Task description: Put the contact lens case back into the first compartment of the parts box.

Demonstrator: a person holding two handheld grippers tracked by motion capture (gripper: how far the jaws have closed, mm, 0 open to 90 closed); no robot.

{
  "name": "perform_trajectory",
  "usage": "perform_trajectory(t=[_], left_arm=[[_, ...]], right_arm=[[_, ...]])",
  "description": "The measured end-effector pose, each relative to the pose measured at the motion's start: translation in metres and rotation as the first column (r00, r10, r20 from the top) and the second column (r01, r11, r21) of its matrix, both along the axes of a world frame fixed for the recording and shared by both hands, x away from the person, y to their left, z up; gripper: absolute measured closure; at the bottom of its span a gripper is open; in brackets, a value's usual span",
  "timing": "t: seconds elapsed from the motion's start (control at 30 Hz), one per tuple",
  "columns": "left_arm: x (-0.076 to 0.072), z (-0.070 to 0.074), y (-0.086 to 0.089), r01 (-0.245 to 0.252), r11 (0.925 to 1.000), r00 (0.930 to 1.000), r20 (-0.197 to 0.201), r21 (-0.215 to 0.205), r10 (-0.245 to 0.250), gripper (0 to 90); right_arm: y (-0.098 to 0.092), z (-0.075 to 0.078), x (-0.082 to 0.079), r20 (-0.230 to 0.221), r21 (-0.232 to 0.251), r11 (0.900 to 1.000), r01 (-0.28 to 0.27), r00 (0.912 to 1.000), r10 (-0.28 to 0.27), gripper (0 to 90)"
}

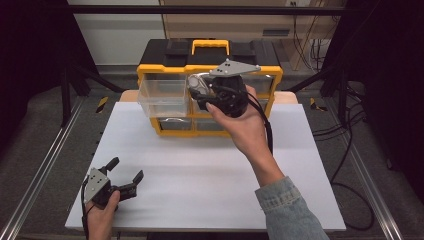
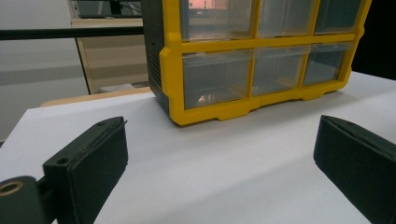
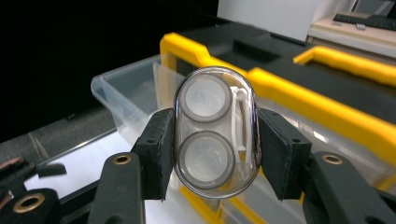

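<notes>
Above the pulled-out drawer (image 1: 163, 95), right gripper (image 3: 215, 154) clamps a clear case (image 3: 215, 133)

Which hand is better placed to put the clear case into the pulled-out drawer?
The right. Its tongs already grip the clear case just beside the open drawer. The left tongs rest open and empty near the table's front corner.

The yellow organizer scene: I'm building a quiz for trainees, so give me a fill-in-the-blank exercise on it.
1. The right tool is shut on a clear ____ with two round wells.
2. The top-left drawer of the yellow organizer is pulled ____.
3. The left tool rests on the white table with its jaws ____.

Missing words: case; out; open
</notes>
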State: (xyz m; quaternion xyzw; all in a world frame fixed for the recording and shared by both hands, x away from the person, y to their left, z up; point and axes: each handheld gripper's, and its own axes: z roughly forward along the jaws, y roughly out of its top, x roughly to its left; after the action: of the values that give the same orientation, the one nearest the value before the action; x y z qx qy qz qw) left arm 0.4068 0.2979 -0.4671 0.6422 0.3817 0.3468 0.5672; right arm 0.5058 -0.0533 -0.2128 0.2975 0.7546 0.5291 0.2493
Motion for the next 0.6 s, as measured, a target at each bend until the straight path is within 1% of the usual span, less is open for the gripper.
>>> perform_trajectory(t=[0.2, 0.37, 0.4, 0.43, 0.6], left_arm=[[0.0, 0.0, 0.0, 0.0, 1.0, 1.0, -0.001, -0.004, 0.0, 2.6], [-0.001, 0.0, 0.0, 0.007, 1.0, 1.0, 0.0, -0.003, -0.007, 2.7], [-0.001, 0.0, 0.0, 0.007, 1.0, 1.0, 0.0, -0.003, -0.007, 2.7], [-0.001, 0.0, 0.0, 0.007, 1.0, 1.0, -0.001, -0.003, -0.007, 2.7], [0.0, 0.0, 0.0, 0.006, 1.0, 1.0, -0.002, -0.005, -0.006, 2.7]], right_arm=[[0.017, 0.011, 0.008, 0.011, -0.007, 1.0, -0.009, 0.9999, 0.009, 49.2], [0.029, 0.014, 0.01, 0.011, -0.029, 1.0, -0.009, 0.9999, 0.009, 49.2], [0.029, 0.014, 0.01, 0.011, -0.029, 1.0, -0.009, 0.9999, 0.009, 49.2], [0.033, 0.015, 0.012, 0.01, -0.045, 0.999, -0.011, 0.9999, 0.012, 49.2], [0.039, 0.016, 0.019, -0.002, -0.052, 0.999, -0.009, 1.0, 0.009, 49.2]])
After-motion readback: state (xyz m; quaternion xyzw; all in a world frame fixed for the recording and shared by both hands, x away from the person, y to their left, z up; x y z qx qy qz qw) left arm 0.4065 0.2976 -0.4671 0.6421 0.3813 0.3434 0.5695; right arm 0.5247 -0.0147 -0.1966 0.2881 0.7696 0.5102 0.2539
